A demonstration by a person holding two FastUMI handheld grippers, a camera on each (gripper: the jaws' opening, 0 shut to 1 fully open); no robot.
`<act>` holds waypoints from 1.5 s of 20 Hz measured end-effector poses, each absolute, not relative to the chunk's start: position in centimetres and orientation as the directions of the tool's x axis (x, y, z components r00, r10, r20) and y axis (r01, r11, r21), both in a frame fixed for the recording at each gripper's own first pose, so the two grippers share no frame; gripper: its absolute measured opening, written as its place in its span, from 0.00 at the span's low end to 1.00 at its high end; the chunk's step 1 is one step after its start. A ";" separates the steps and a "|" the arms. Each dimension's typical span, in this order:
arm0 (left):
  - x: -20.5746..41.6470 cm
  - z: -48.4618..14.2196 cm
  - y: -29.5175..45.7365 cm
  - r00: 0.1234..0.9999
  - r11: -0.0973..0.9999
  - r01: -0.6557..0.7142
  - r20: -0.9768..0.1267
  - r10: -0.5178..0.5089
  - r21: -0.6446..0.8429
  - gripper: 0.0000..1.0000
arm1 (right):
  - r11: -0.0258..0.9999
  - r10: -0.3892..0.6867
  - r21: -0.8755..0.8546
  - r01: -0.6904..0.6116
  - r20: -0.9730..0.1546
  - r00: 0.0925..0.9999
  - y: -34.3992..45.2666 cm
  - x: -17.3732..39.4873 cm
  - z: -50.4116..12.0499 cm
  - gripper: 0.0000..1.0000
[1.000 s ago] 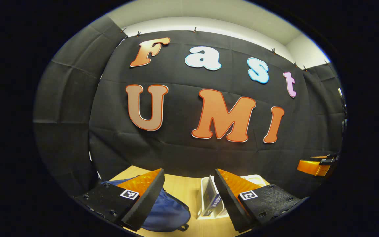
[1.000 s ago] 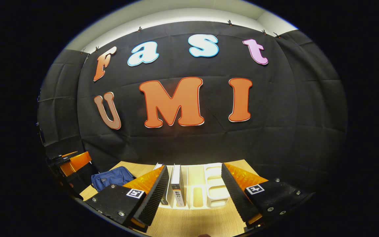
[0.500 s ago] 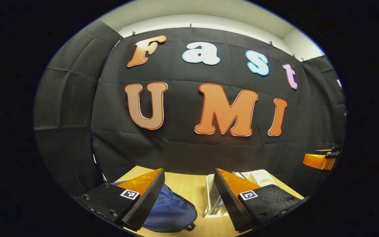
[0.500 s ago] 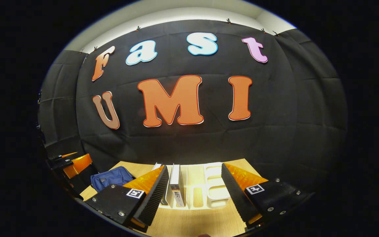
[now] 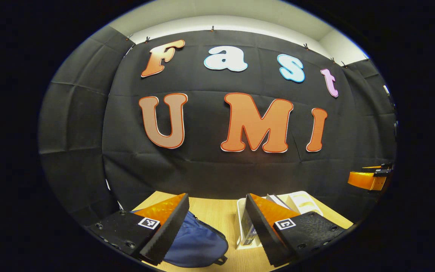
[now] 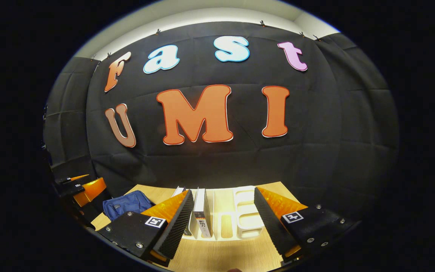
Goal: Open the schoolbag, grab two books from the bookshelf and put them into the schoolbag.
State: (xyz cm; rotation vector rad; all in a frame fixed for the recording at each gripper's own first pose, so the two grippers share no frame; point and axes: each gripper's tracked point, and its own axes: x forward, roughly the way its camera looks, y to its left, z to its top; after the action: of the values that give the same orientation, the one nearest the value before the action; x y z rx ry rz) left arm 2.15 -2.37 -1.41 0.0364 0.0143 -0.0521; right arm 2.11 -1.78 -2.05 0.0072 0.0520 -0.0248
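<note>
Spreading wide, the left gripper (image 5: 217, 226) fingers grasp nothing above the wooden table (image 5: 217, 211). Past the left-hand finger, the blue schoolbag (image 5: 198, 241) lies on the table, its zip state unclear. Just beyond the right-hand finger stands the white bookshelf (image 5: 242, 223). The right gripper (image 6: 223, 221) fingers are likewise apart and empty. Between them, two books (image 6: 202, 213) stand upright in the bookshelf's (image 6: 247, 217) left slots. Farther left, the schoolbag (image 6: 127, 204) rests near the left gripper (image 6: 85, 187).
</note>
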 end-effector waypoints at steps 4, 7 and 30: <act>2.4 -2.6 -2.4 0.998 0.997 0.054 -0.039 -0.052 0.047 0.94 | 1.000 -0.028 -0.001 0.028 -0.057 0.998 -1.8 2.3 -2.3 0.96; 2.7 -3.8 -2.3 0.997 0.996 0.052 -0.068 -0.047 0.068 0.94 | 1.000 -0.028 0.000 0.028 -0.066 0.997 -1.9 2.3 -2.8 0.96; 4.9 -32.0 -2.6 0.853 0.835 0.239 -0.518 0.063 0.495 0.97 | 0.991 -0.133 -0.012 0.134 -0.248 0.960 -5.3 3.5 -10.6 0.96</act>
State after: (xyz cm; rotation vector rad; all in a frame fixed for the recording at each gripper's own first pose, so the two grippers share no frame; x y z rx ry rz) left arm 4.90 -2.63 -32.00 0.5819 0.5489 -0.0982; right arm 3.49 -5.30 -10.55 0.0054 0.2514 -0.1351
